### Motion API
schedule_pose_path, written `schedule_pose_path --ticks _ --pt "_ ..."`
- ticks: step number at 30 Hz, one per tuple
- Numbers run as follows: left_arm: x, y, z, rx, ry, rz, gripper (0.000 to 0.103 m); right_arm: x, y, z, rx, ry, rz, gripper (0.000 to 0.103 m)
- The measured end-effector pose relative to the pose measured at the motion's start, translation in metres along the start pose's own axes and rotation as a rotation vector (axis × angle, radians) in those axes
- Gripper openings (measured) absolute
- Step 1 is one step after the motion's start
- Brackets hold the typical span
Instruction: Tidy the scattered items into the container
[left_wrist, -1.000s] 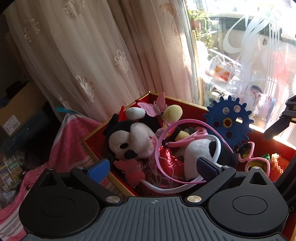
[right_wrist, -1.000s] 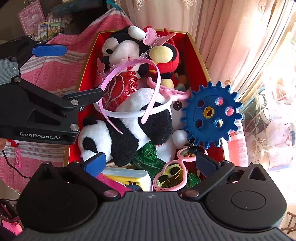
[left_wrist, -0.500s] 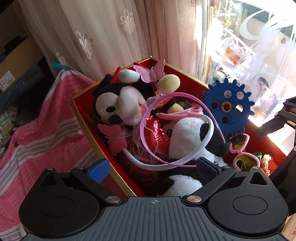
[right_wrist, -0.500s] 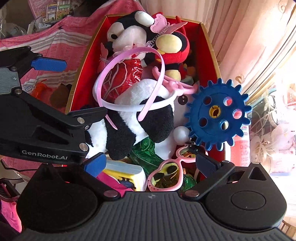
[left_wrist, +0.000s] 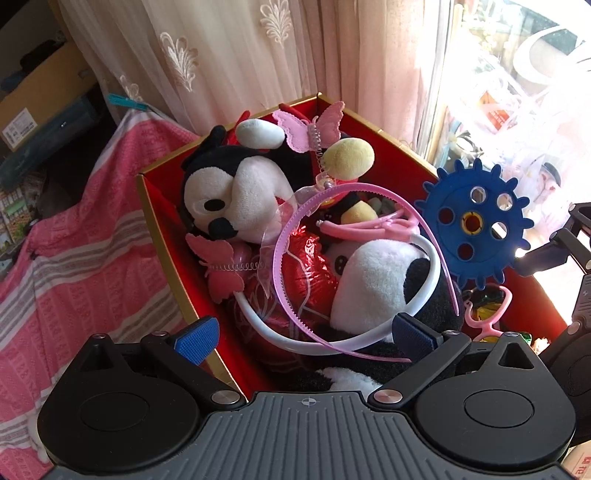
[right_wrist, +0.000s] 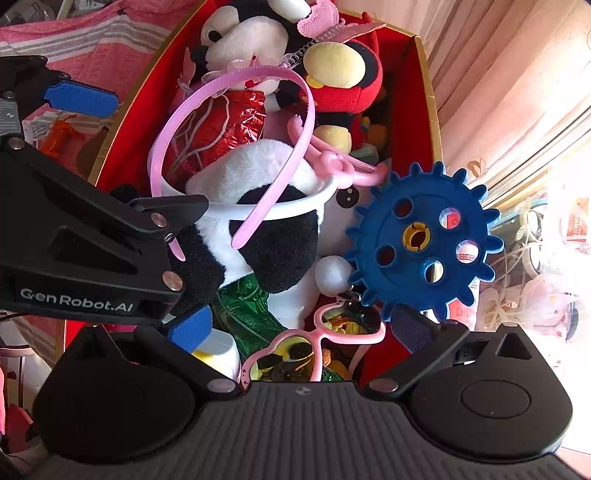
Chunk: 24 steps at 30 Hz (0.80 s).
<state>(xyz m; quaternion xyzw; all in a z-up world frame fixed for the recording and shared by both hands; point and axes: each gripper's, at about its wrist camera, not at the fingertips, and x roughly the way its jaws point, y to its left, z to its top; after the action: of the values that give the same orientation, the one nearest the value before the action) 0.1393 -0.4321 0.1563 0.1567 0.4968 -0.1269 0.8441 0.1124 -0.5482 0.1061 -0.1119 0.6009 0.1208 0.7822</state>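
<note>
A red box with a gold rim (left_wrist: 162, 236) is packed with toys. Inside lie a black-and-white mouse plush (left_wrist: 236, 199), a panda plush (left_wrist: 380, 280), a red foil heart (left_wrist: 310, 266), a pink headband (left_wrist: 295, 221), a white headband (left_wrist: 432, 258) and a blue gear (left_wrist: 476, 225). My left gripper (left_wrist: 303, 334) hangs open over the box's near-left edge; the headbands' lower ends lie between its fingers, untouched by the left one. My right gripper (right_wrist: 301, 328) is open above pink heart sunglasses (right_wrist: 332, 332), with the blue gear (right_wrist: 424, 240) just ahead. The left gripper (right_wrist: 140, 155) reaches in from the left of the right wrist view.
A pink striped cloth (left_wrist: 74, 258) covers the surface left of the box. Sheer curtains (left_wrist: 258, 55) and a bright window (left_wrist: 517, 74) stand behind it. A cardboard box (left_wrist: 37, 92) sits at far left. A red plush with yellow parts (right_wrist: 340, 74) fills the box's far end.
Both grippers have moved in lower and closer over the box, so the toys look larger. The left gripper now reaches further over the panda. Nothing was gripped or let go.
</note>
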Motion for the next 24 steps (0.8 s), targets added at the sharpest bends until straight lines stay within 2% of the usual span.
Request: schedule_pose_path --ticks 24 --pt "0.013 -0.009 -0.001 -0.002 0.045 -0.029 0.102 0.013 -0.002 0.007 -0.031 0.082 0.029 0.103"
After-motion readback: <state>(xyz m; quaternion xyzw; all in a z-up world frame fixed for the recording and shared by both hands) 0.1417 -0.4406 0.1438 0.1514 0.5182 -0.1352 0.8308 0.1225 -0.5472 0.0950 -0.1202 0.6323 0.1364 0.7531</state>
